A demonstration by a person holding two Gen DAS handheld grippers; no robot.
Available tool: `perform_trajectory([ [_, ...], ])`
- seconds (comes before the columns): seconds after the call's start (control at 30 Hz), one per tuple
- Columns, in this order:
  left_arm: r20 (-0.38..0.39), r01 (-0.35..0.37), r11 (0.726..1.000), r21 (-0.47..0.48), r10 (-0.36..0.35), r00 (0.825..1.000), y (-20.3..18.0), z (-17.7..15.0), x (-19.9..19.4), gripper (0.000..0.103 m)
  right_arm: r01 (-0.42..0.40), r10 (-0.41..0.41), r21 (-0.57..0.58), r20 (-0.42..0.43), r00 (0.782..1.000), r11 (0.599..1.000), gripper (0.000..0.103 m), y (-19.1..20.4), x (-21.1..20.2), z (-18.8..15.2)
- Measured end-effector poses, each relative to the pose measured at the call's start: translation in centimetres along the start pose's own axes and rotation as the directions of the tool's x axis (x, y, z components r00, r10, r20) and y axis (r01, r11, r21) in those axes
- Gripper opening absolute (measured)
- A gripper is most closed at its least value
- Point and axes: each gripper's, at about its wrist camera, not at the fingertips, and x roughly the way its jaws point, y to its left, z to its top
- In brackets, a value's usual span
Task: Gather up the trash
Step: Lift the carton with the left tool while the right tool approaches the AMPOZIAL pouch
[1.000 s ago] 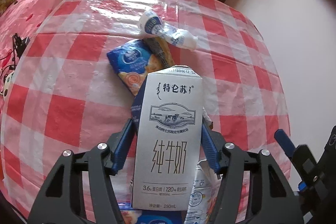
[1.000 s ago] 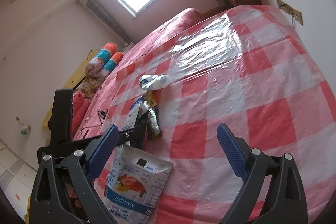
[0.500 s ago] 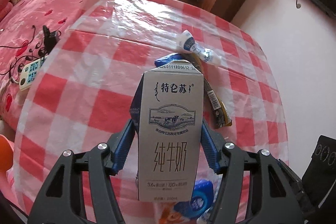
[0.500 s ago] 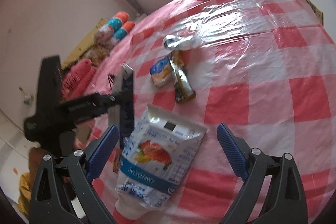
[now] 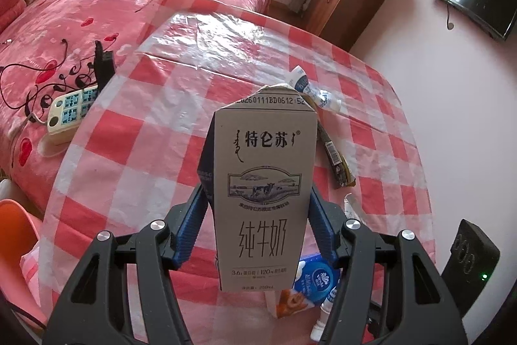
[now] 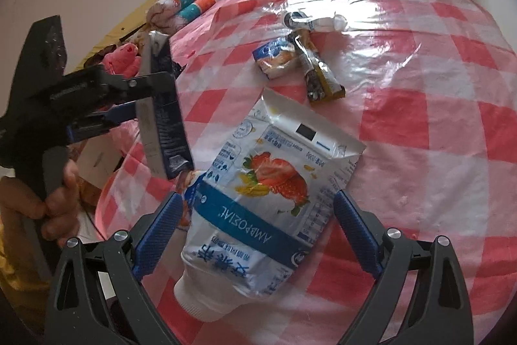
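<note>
Leftmost, a hand (image 6: 55,199) holds the left gripper (image 5: 258,231), its blue pads pinching a milk carton (image 5: 263,193) by both sides — upright, lifted above the checked tablecloth (image 5: 135,151). Centre: the right gripper (image 6: 258,228), jaws spread wide and closing, straddles a strawberry yogurt pouch (image 6: 268,183) lying flat on the cloth; the pads are not touching it. Beyond — a snack wrapper (image 6: 276,59), a brown bar wrapper (image 6: 318,76) and a small crushed bottle (image 6: 315,21) lie close together.
</note>
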Motion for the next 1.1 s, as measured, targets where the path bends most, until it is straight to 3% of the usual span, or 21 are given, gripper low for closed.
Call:
perform_trajectory([
  [0.2, -0.004, 0.000, 1.000, 0.002, 0.000, 1.000, 1.2, 0.1, -0.9, 0.062, -0.011, 0.011, -0.030, 0.024, 1.000, 1.000, 0.082, 0.3, 0.8, 0.8],
  [0.37, -0.062, -0.045, 0.998, 0.035, 0.047, 0.997, 2.2, -0.1, -0.7, 0.062, -0.009, 0.011, -0.119, 0.017, 1.000, 0.993, 0.081, 2.0, 1.8, 1.3],
  [0.5, -0.120, -0.068, 0.997, 0.045, 0.073, 0.990, 3.2, -0.8, 0.3, 0.062, -0.034, 0.035, -0.122, 0.009, 0.999, 0.992, 0.082, 1.8, 2.0, 1.6],
  [0.63, -0.153, -0.084, 0.996, 0.039, 0.089, 0.984, 3.8, -1.3, 1.6, 0.062, -0.039, 0.039, -0.071, -0.007, 0.999, 0.997, 0.090, 0.9, 2.4, 1.8],
  [0.9, -0.180, -0.139, 0.983, 0.121, 0.160, 0.971, 3.0, -2.7, 4.1, 0.063, 0.048, -0.049, -0.103, -0.014, 0.999, 0.994, 0.093, 1.8, 2.7, 1.4],
  [1.1, -0.131, -0.174, 0.961, 0.214, 0.205, 0.970, 2.4, -3.5, 4.2, 0.065, 0.108, -0.111, -0.177, -0.008, 0.994, 0.978, 0.095, 3.0, 3.3, 0.8],
])
